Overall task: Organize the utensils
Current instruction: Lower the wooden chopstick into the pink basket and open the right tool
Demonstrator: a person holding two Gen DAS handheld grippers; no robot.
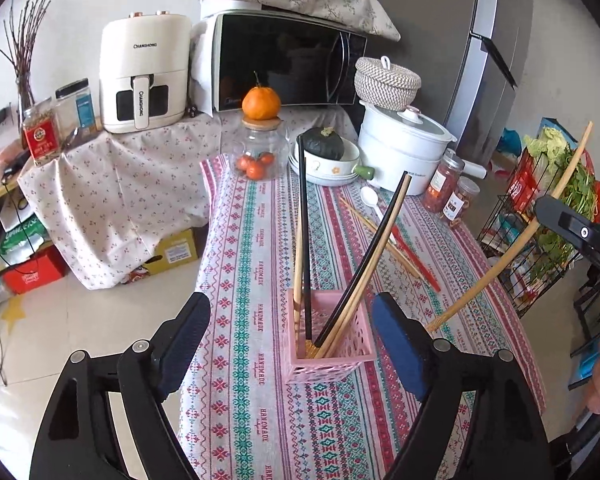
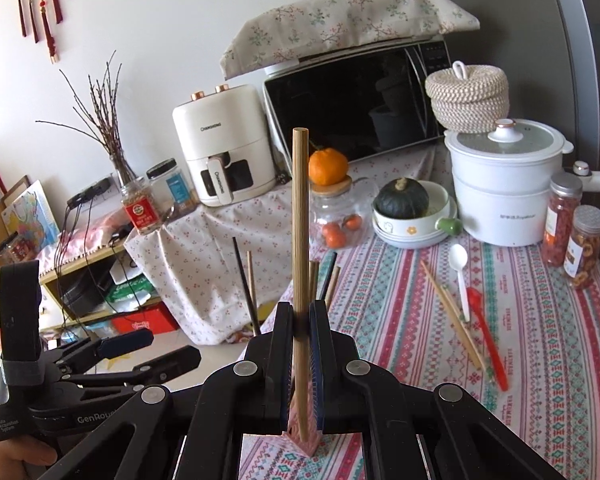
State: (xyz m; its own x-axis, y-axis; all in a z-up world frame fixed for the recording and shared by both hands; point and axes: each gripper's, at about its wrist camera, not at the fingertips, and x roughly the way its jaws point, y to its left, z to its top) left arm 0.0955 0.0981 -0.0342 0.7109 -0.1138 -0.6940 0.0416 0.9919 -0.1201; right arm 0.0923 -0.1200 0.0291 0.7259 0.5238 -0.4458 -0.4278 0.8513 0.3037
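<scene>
A pink lattice utensil holder [image 1: 327,342] stands on the patterned tablecloth [image 1: 260,280] and holds several black and wooden chopsticks [image 1: 305,240]. My left gripper [image 1: 290,344] is open, its fingers on either side of the holder. My right gripper [image 2: 301,320] is shut on a wooden chopstick [image 2: 301,216], held upright above the holder's corner [image 2: 306,442]; the same chopstick [image 1: 512,240] comes in from the right in the left wrist view. On the cloth lie two wooden chopsticks [image 2: 452,312], a white spoon [image 2: 460,272] and a red utensil [image 2: 486,332].
At the back of the table stand a glass jar with an orange on top [image 1: 260,136], a bowl with a dark squash [image 1: 324,156], a white pot [image 1: 404,148] and two spice jars [image 1: 452,192]. A wire rack of vegetables [image 1: 540,216] stands to the right.
</scene>
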